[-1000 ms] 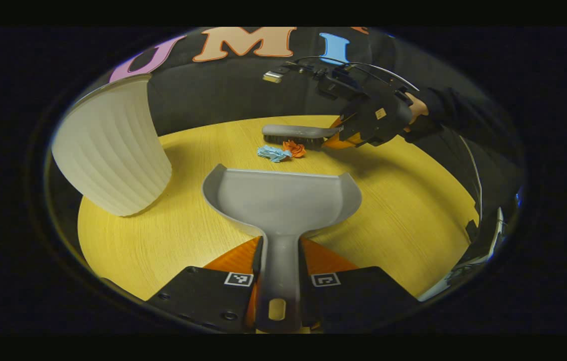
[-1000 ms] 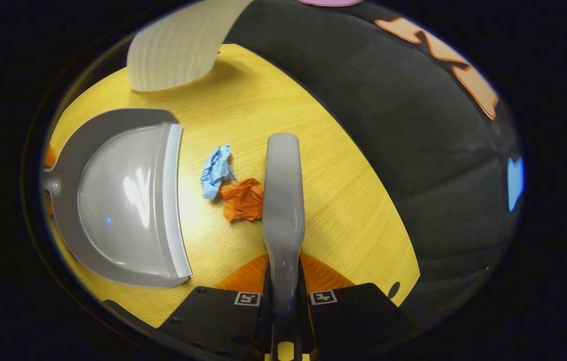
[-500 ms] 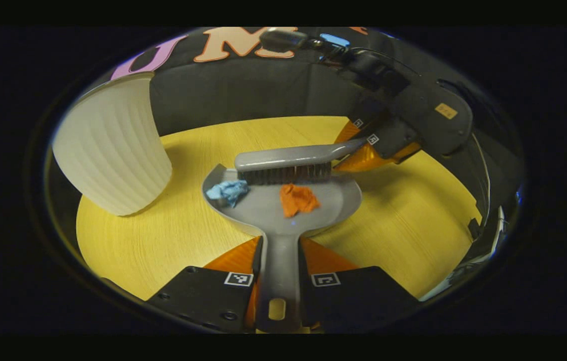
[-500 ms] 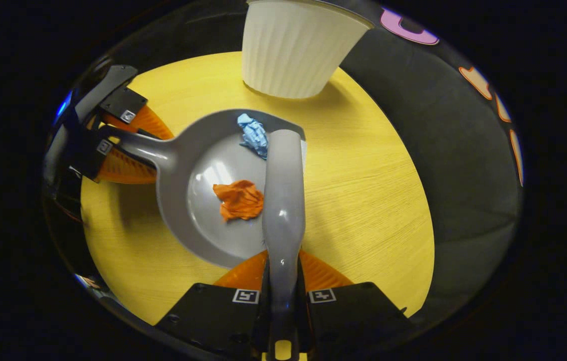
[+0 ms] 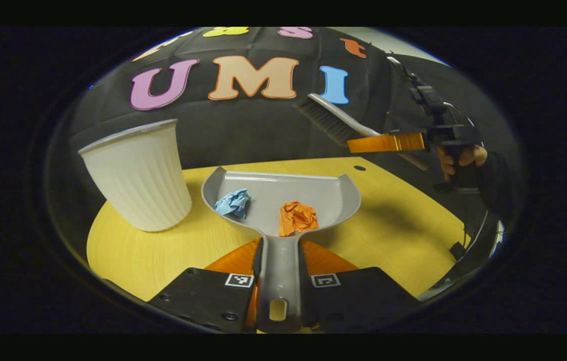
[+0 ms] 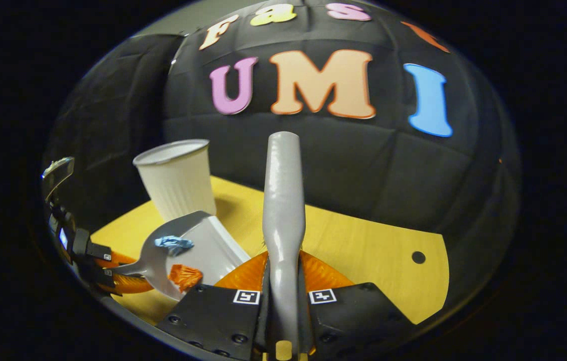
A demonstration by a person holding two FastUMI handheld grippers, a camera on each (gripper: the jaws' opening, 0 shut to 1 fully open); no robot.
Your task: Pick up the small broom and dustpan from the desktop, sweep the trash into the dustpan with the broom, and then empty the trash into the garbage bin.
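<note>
My left gripper (image 5: 279,260) is shut on the handle of the grey dustpan (image 5: 313,193), which is held above the yellow table (image 5: 393,230) with its lip tilted up. A blue paper wad (image 5: 233,202) and an orange paper wad (image 5: 297,218) lie inside the pan. My right gripper (image 6: 283,273) is shut on the grey broom (image 6: 283,195), raised high with its head pointing at the wall. In the left gripper view the broom (image 5: 336,120) hangs at the upper right in the right gripper (image 5: 386,143). The white ribbed bin (image 5: 138,175) stands left of the pan.
A person's hand (image 5: 456,158) and dark sleeve hold the right gripper. In the right gripper view the bin (image 6: 178,178) stands just behind the dustpan (image 6: 208,245), with the left gripper (image 6: 113,273) at the lower left. A small hole (image 6: 418,257) marks the table's right corner.
The broom swept both paper wads into the dustpan, then rose up and away to the right. The dustpan has lifted and tilted back with the wads in it.
</note>
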